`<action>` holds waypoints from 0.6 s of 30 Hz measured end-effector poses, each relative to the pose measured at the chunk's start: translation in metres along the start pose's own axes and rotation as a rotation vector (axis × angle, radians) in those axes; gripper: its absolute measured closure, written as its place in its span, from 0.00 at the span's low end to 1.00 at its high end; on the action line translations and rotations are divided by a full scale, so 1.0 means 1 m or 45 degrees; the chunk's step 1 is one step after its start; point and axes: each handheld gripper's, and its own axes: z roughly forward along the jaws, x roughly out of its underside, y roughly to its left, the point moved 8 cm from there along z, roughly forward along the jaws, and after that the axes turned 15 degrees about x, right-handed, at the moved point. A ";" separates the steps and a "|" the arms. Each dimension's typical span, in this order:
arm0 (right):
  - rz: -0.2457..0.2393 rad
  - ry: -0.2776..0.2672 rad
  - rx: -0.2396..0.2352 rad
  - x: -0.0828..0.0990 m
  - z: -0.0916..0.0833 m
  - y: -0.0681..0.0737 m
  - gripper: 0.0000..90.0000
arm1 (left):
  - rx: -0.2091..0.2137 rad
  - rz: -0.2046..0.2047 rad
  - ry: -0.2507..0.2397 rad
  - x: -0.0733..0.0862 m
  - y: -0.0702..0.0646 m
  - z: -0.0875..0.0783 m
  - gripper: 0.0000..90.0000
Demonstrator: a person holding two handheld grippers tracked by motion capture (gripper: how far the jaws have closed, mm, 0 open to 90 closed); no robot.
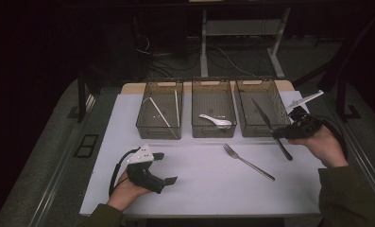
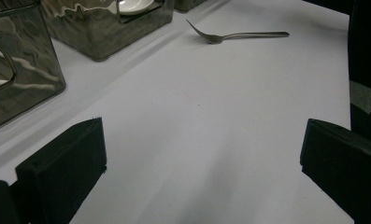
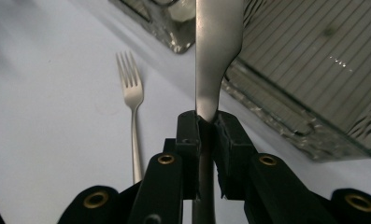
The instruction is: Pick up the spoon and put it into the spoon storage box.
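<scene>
- Right gripper: the black two-jaw tool in the person's right hand has its pads pinched on a slim silver metal table knife. In the right gripper view the pads clamp the knife at the narrow neck where blade meets handle, and the blade runs straight out ahead of the jaws.
- Knife position: in the high view the blade slants up and left over the near wall of the right-hand smoky transparent plastic bin; the dark handle end hangs below the gripper, above the white table surface.
- Left gripper: held in the left hand near the table's front left, jaws spread wide with nothing between them. In the left gripper view the two black pads stand well apart over bare table.
- Silver metal fork: lies flat on the table between the two grippers, tines toward the bins, touching neither gripper.
- Middle smoky plastic bin: holds a white ceramic spoon.
- Left smoky plastic bin: holds pale thin chopsticks.
</scene>
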 end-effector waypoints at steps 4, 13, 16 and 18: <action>0.020 -0.013 0.009 -0.011 -0.004 -0.006 0.89 | 0.002 0.004 0.004 0.000 0.000 0.000 0.00; 0.051 -0.049 0.058 -0.040 -0.010 -0.021 0.89 | 0.000 -0.002 0.000 0.000 0.000 0.000 0.00; 0.072 -0.065 0.067 -0.051 -0.013 -0.028 0.89 | 0.001 -0.002 0.000 0.000 0.000 0.000 0.00; 0.080 -0.072 0.083 -0.057 -0.015 -0.032 0.89 | 0.004 -0.002 0.003 0.000 0.000 0.000 0.00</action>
